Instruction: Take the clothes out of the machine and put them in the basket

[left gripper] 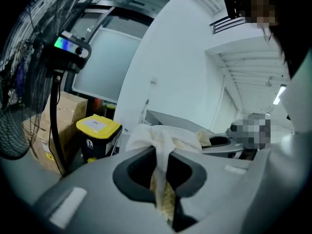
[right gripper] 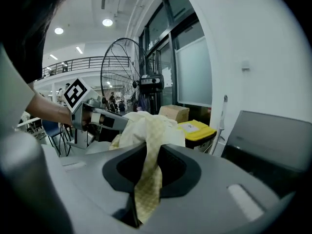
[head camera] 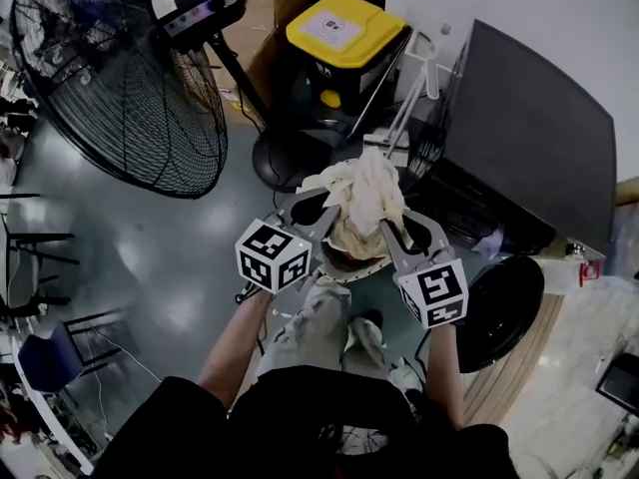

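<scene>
Between left gripper [head camera: 327, 214] and right gripper [head camera: 393, 232] | crumpled cream cloth [head camera: 367, 190], clamped by both

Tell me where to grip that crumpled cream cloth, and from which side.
Pinch a gathered fold at each flank of the crumpled cream cloth, as the left gripper and right gripper do from opposite sides; limp fabric likely offers no firmer part.

No words or numbers can be read. The bin's yellow lid [head camera: 345, 28] bears a white label, its print too small. Cubes on the left gripper [head camera: 321, 208] and right gripper [head camera: 399, 230] show only square markers.
</scene>
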A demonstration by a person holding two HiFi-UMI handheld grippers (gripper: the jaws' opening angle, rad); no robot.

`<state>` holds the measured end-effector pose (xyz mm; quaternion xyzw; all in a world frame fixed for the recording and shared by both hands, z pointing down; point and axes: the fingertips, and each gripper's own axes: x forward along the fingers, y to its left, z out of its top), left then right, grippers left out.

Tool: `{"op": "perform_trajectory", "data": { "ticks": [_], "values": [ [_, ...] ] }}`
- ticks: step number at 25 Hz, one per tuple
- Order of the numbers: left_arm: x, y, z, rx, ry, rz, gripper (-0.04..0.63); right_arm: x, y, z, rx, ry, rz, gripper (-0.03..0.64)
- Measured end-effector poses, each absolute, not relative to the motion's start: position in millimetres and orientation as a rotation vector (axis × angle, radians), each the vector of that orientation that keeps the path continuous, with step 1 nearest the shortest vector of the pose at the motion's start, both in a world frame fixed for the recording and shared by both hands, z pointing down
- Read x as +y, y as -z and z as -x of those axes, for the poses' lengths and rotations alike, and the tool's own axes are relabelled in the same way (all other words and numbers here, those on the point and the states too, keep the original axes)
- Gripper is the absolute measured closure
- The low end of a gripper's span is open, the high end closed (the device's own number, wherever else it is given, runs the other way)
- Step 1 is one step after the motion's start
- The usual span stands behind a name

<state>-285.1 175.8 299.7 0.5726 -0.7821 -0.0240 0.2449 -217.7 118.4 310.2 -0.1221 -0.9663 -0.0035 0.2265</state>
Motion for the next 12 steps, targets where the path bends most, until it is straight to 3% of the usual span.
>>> {"op": "perform_trajectory", "data": {
  "ticks": [12],
  "values": [
    [185.1,-484.7,314.0,-1.812,-0.295,-1.492,0.568,131.0,-492.0,242.8,-2.387,-0.268,0.226,0.526]
  ]
}}
